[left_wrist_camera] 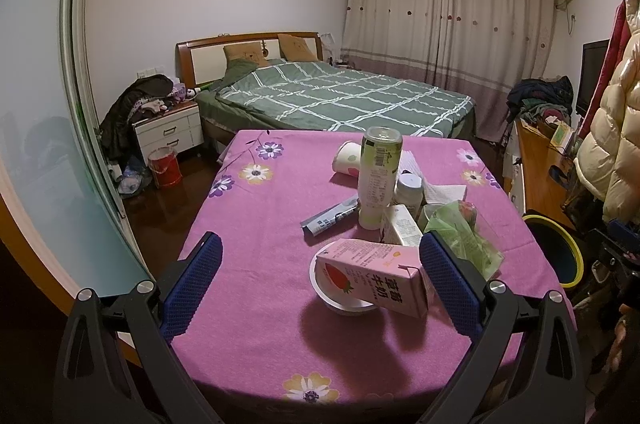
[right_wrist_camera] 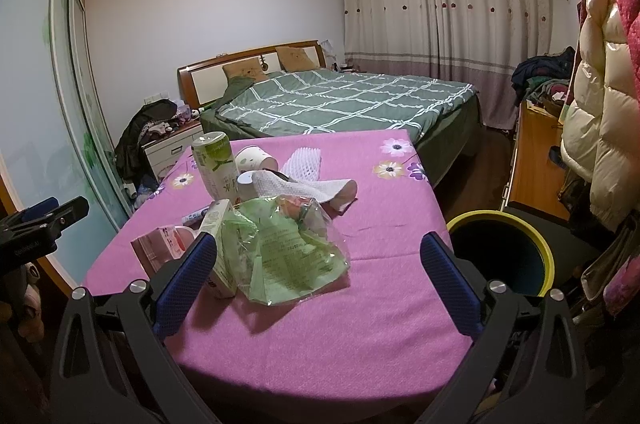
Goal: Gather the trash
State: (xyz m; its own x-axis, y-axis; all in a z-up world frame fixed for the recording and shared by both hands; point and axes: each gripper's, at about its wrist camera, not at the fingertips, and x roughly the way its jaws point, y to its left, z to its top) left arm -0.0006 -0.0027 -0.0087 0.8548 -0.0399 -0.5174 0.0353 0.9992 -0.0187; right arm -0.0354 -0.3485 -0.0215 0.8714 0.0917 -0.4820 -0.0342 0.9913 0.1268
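Observation:
Trash lies on a purple flowered tablecloth. A pink strawberry milk carton rests tilted on a white bowl, between the fingers of my open, empty left gripper. Behind stand a tall green can, a white carton, a jar, a tipped paper cup and a grey wrapper. My right gripper is open and empty, with a crumpled green plastic bag between its fingers. The yellow-rimmed bin stands at the table's right.
White foam netting and a paper towel lie further back on the table. A bed stands behind, a nightstand and red bucket left, a wooden desk and hanging coats right.

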